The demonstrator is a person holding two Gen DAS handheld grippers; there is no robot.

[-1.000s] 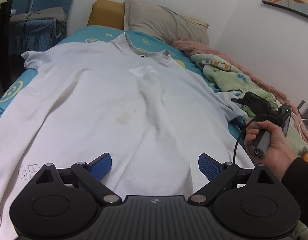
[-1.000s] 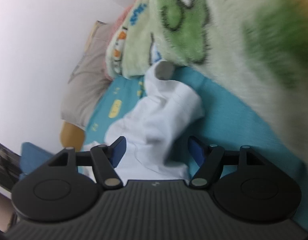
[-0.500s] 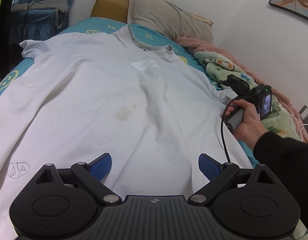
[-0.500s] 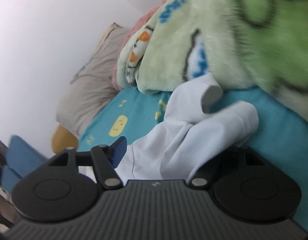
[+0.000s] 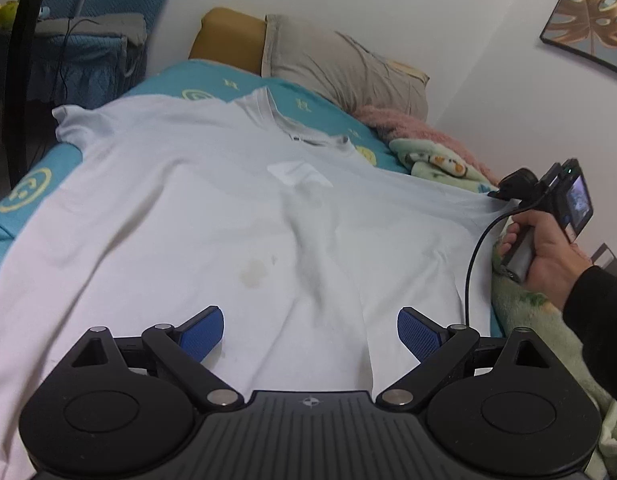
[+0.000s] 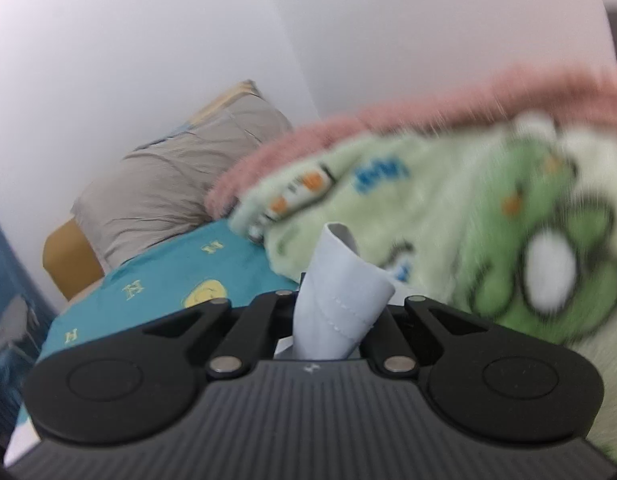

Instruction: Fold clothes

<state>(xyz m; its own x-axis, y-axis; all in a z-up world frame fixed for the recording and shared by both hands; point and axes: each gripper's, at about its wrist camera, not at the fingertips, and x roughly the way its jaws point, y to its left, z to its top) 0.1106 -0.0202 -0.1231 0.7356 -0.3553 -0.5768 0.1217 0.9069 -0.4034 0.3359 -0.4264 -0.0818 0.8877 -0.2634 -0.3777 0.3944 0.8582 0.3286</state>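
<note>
A white T-shirt point(image 5: 212, 216) lies spread on the teal bed sheet point(image 5: 24, 192), collar toward the pillows, with a yellowish stain near its middle. My left gripper point(image 5: 310, 330) hovers open over the shirt's lower part, blue pads wide apart with nothing between them. At the right edge a hand holds my right gripper point(image 5: 496, 193), shut on the shirt's right sleeve and lifting it off the bed. In the right wrist view the sleeve point(image 6: 340, 300) sticks up bunched from between the shut jaws of that gripper point(image 6: 328, 332).
A grey pillow point(image 5: 340, 68) and a mustard cushion point(image 5: 228, 36) lie at the head of the bed. A green cartoon blanket point(image 6: 488, 216) with a pink fleece edge point(image 6: 388, 124) runs along the wall side. A dark sleeve point(image 5: 600, 312) and a black cable point(image 5: 474, 256) are at right.
The right gripper closed on the shirt's right sleeve, rolled upright and rose, pulling the sleeve up from the bed. The left gripper lifted slightly and stayed open.
</note>
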